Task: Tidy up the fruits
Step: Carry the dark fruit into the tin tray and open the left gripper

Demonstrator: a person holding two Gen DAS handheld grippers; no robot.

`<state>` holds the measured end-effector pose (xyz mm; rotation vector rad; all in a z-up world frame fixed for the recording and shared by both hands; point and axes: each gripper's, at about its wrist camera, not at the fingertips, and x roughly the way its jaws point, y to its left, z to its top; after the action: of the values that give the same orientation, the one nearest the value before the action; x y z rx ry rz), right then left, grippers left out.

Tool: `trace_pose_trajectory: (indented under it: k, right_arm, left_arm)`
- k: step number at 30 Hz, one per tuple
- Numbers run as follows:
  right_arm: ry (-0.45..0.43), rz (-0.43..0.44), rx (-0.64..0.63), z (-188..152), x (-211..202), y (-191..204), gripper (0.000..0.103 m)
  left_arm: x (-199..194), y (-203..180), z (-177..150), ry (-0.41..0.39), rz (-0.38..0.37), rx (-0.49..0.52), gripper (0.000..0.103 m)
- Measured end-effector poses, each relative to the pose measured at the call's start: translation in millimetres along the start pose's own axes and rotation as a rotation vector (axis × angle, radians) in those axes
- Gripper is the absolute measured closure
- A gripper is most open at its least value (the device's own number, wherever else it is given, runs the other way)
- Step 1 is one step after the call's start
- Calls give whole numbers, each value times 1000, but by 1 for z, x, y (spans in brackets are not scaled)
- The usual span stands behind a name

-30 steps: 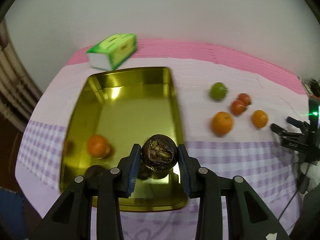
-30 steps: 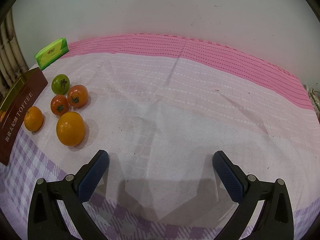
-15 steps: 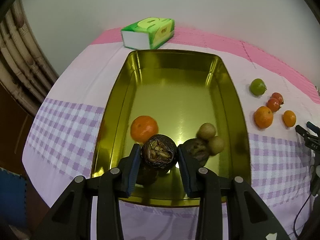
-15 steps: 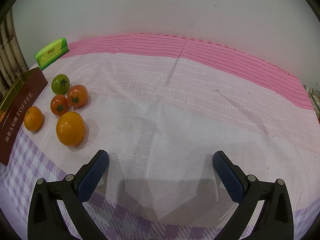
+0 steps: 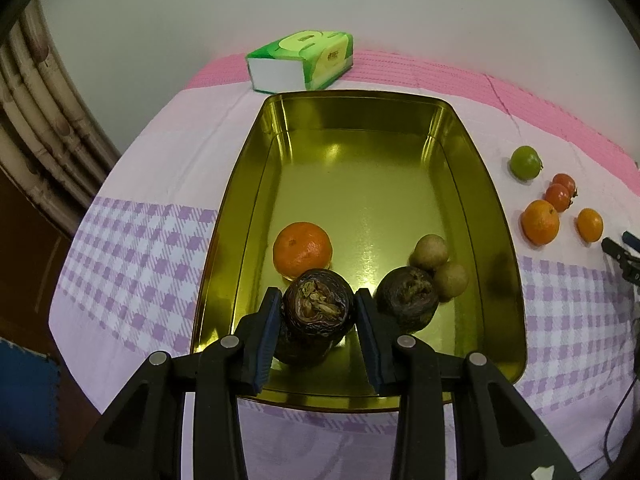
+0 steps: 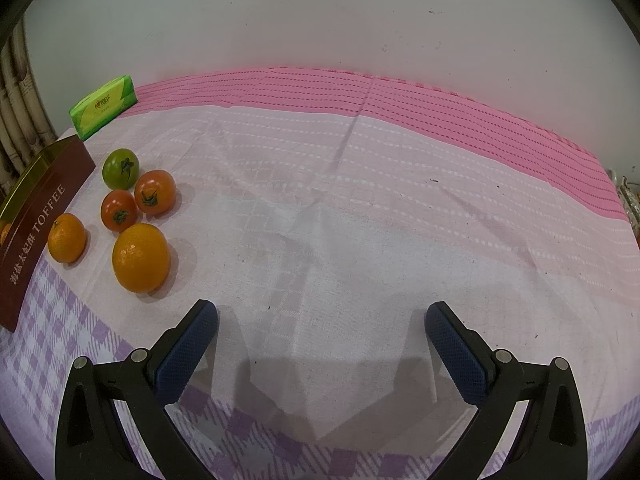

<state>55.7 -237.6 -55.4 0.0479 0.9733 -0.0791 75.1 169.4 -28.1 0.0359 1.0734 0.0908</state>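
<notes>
Roughly half done: in the tin lie an orange, a dark fruit and two small brown ones; five fruits wait on the cloth beside it. The left gripper clamps a wrinkled, split dark fruit over the tin's near edge. The right gripper gapes wide, empty

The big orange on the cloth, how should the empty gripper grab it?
Grip the big orange across its round middle, coming down from above. It is taller than its neighbours, the small orange and a tomato, and stands apart from them, so the open right gripper has room for its fingers on both sides.
</notes>
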Motion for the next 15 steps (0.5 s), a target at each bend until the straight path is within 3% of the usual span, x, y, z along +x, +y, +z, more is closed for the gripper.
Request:
trace_pose_trajectory:
  k: [15]
  right_arm:
    - [1, -5, 6, 0, 1, -1, 0]
  left_arm:
    - [0, -6, -2, -19, 28, 34, 68]
